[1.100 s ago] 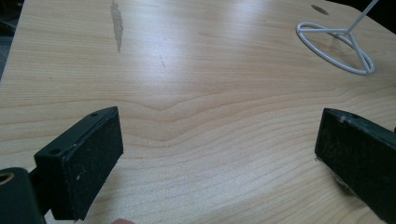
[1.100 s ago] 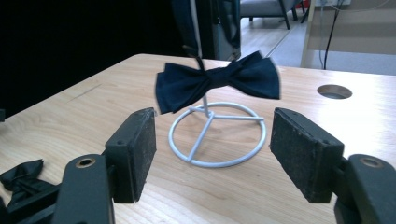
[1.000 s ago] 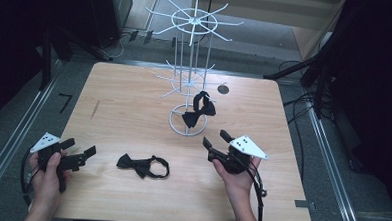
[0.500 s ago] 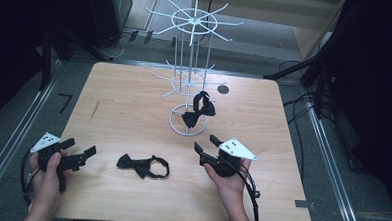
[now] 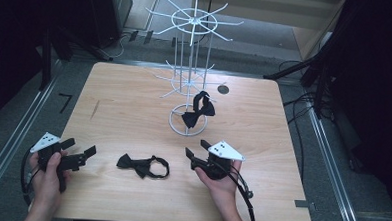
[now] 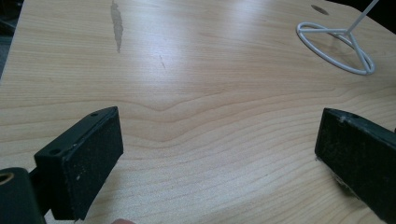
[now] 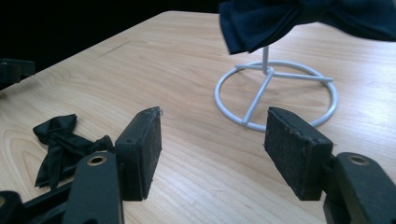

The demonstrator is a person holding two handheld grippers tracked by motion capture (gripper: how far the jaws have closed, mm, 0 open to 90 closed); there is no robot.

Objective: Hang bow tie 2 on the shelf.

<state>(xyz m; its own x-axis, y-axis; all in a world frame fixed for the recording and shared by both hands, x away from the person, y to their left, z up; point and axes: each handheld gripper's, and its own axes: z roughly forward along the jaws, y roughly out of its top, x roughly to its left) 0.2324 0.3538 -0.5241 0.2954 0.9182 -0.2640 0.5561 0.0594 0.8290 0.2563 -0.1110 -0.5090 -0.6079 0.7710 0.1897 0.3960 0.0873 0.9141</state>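
- right gripper (image 5: pixel 194 158): fingers apart, just closing, empty, beside bow tie (image 5: pixel 142 165).
- left gripper (image 5: pixel 84 153): fingers apart, empty.
- risk: a shallow pinch catches only the strap, so the bow tie slips.

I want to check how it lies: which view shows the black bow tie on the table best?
The high view: the flat black fabric bow tie lies whole, strap looped. The right gripper view catches its crumpled end at the left edge, partly behind a jaw.
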